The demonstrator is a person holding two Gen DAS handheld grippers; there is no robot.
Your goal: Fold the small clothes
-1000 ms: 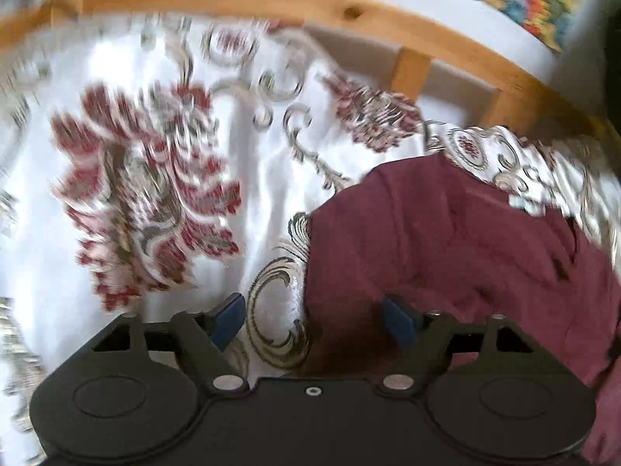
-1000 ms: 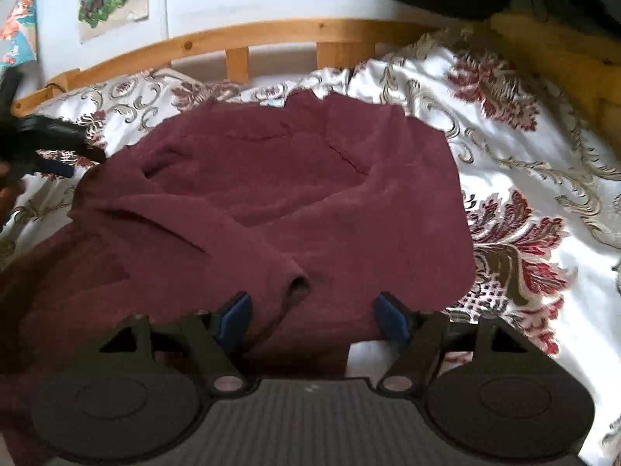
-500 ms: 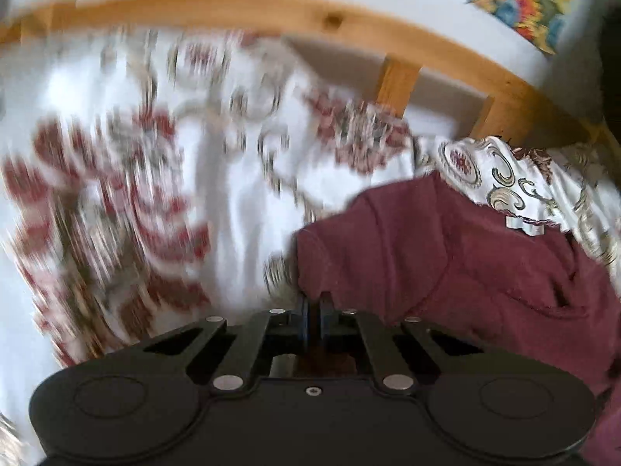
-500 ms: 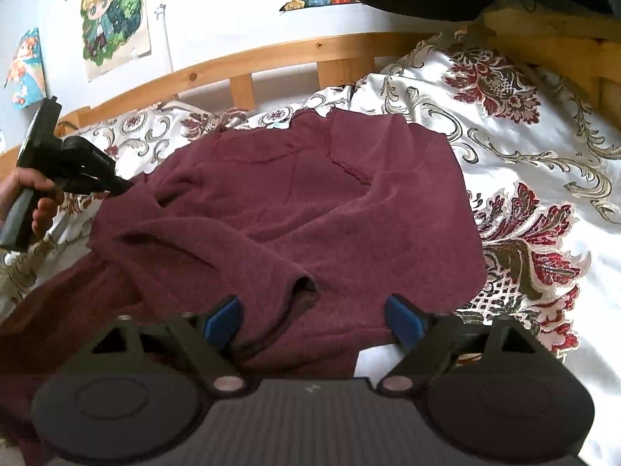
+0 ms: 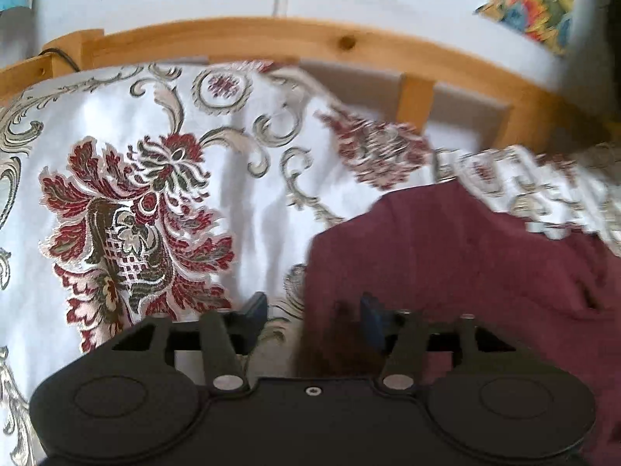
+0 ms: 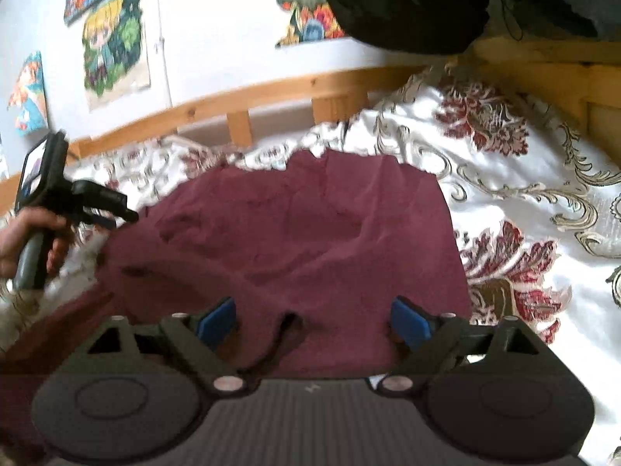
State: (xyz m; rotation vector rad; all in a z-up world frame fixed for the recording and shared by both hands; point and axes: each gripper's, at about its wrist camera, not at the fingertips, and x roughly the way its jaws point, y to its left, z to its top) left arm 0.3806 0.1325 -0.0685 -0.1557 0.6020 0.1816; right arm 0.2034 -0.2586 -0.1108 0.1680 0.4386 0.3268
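Both tongs, left [image 5: 313, 312] and right [image 6: 313, 320], gape over the maroon garment [image 6: 310, 240].

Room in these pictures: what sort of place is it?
Most likely a bedroom, perhaps a child's. A wooden bed rail runs along the wall, a floral bedspread covers the mattress with a maroon garment spread on it, and cartoon posters hang on the wall.

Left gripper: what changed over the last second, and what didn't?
The left gripper pinched shut at the maroon garment's edge half a second ago; its jaws have just been opening again, the cloth edge between the pads unpinched. The right gripper opened slightly wider over the sleeve cuff. The garment stays spread on the floral bedspread.
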